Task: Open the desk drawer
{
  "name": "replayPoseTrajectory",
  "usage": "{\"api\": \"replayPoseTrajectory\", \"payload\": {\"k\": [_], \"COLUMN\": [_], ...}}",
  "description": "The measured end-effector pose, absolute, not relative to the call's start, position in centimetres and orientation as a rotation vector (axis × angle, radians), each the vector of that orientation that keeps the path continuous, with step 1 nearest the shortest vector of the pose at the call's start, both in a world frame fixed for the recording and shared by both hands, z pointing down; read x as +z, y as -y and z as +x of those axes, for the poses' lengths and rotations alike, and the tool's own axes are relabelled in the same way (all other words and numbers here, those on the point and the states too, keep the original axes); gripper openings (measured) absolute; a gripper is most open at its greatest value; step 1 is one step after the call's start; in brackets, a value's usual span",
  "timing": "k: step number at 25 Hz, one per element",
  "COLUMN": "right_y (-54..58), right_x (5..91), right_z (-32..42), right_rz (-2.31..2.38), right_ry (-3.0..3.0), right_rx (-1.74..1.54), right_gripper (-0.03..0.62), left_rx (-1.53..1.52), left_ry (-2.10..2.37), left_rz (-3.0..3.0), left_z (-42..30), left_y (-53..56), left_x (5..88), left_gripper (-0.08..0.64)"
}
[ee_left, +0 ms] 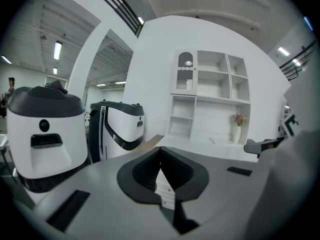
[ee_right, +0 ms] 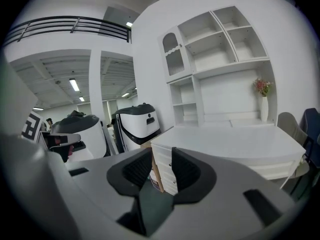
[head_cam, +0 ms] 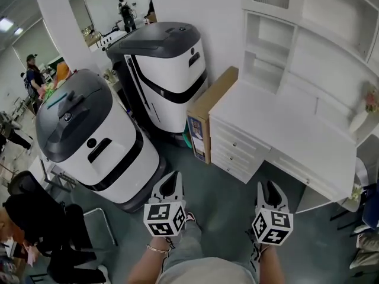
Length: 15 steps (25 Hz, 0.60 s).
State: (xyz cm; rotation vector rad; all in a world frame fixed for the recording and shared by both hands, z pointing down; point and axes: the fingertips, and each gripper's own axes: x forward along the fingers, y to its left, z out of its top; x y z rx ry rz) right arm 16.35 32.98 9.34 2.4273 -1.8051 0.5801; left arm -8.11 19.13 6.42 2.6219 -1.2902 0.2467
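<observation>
The white wooden desk (head_cam: 278,123) stands under a tall white shelf unit (head_cam: 314,46), which the head view's top and right edges cut off. At the desk's far right corner, a white vase of pink flowers (head_cam: 359,121) is only a small smeared shape. At the desk's right end, a pale chair (head_cam: 350,203) is half hidden under the top. Against the desk's left side, the print on the brown cardboard box (head_cam: 199,136) is too small to read. The left gripper (ee_left: 160,151) hides all but a sliver of the stack of small white drawers (head_cam: 237,149) under the desk's left end. The right gripper (ee_right: 161,156) hides much of it too.
</observation>
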Motion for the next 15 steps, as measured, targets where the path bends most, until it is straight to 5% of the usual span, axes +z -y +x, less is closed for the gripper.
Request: {"api": "replayPoseTrajectory", "payload": {"k": [15], "right_y": [-19.0], "right_x": [10.2], "right_z": [15.9], "right_rz": [2.605], "right_ry": [1.535], "right_rx": [0.688], "right_gripper": [0.132], "left_rx": [0.351], "left_ry": [1.01], "left_rz": [2.704], "left_z": [-5.3], "left_y": [0.0], "left_x": [7.8], "left_gripper": [0.015]}}
